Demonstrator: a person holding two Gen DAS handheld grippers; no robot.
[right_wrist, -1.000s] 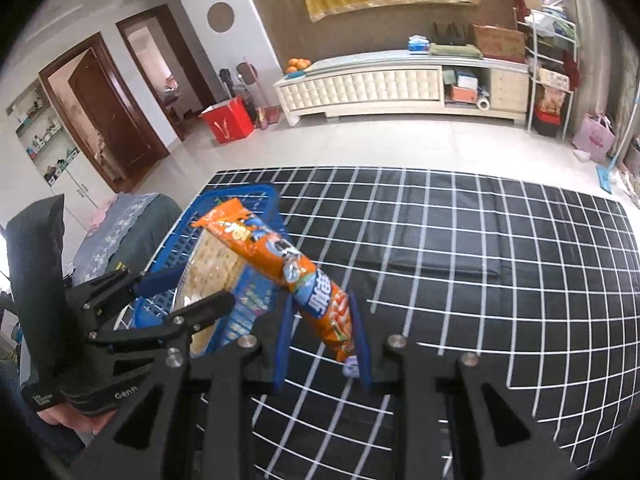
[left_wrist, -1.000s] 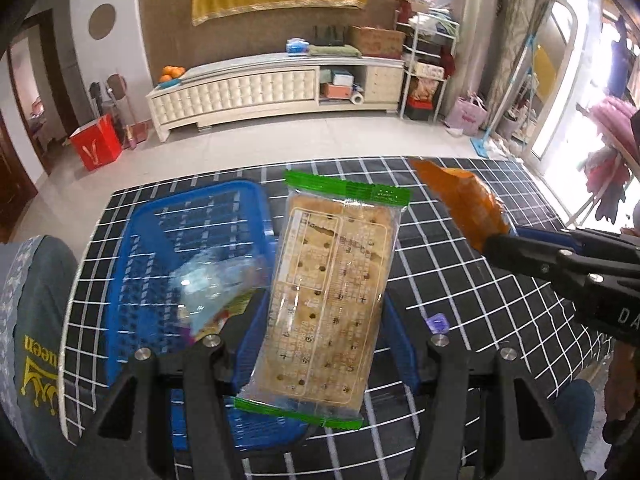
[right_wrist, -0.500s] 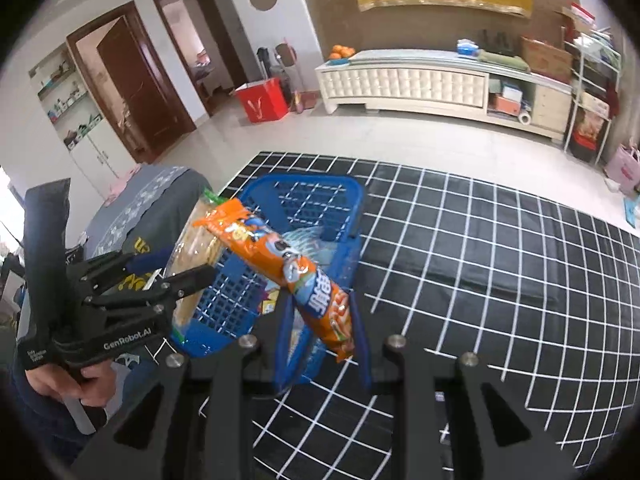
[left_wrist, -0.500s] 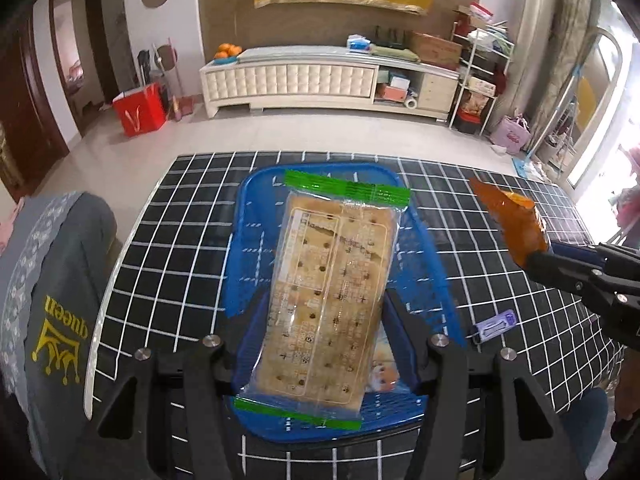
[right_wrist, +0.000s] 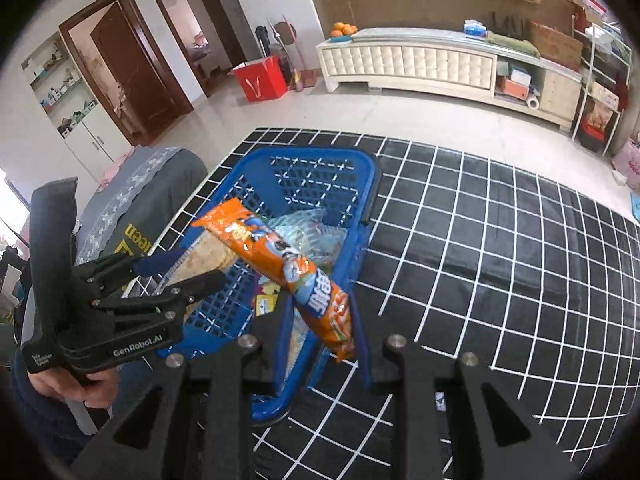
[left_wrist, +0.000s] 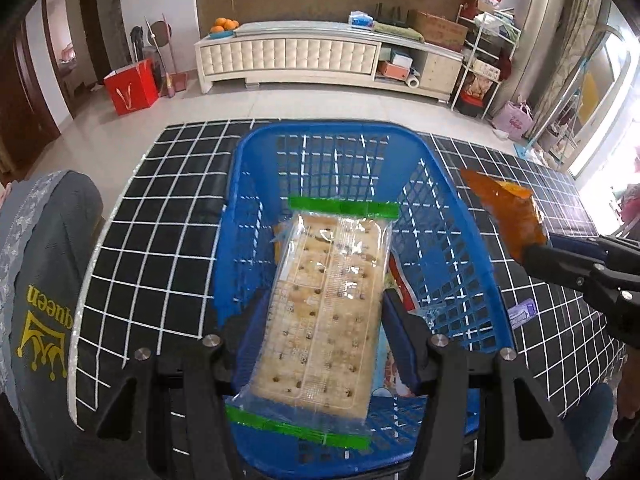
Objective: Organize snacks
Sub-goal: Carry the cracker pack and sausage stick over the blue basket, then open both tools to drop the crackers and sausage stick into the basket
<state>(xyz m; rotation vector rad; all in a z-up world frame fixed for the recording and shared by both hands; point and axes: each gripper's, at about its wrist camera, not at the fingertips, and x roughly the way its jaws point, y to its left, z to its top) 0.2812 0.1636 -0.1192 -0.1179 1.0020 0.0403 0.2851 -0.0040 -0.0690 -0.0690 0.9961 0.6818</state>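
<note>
A clear, green-ended cracker pack (left_wrist: 328, 312) is clamped lengthwise in my left gripper (left_wrist: 325, 302), which is shut on it and hangs directly over the blue plastic basket (left_wrist: 332, 130). My right gripper (right_wrist: 322, 320) is shut on the lower end of a long orange snack pack (right_wrist: 280, 264). That pack slants up and left over the basket's (right_wrist: 372, 188) right side. In the left wrist view the orange pack (left_wrist: 506, 216) sticks up at the basket's right rim. From the right wrist view, the left gripper (right_wrist: 180, 268) and its cracker pack (right_wrist: 204, 256) are over the basket's left side.
Inside the basket lie a crinkled clear wrapper (right_wrist: 308, 228) and a small yellow packet (right_wrist: 266, 304). A small purple packet (left_wrist: 522, 312) rests on the black grid tablecloth (left_wrist: 160, 220) right of the basket. A grey covered chair (left_wrist: 36, 280) stands at the table's left edge.
Both grippers have carried their packs leftward and slightly down. The basket, formerly off to the left, now lies under the cracker pack, and the orange pack has come over its right side.
</note>
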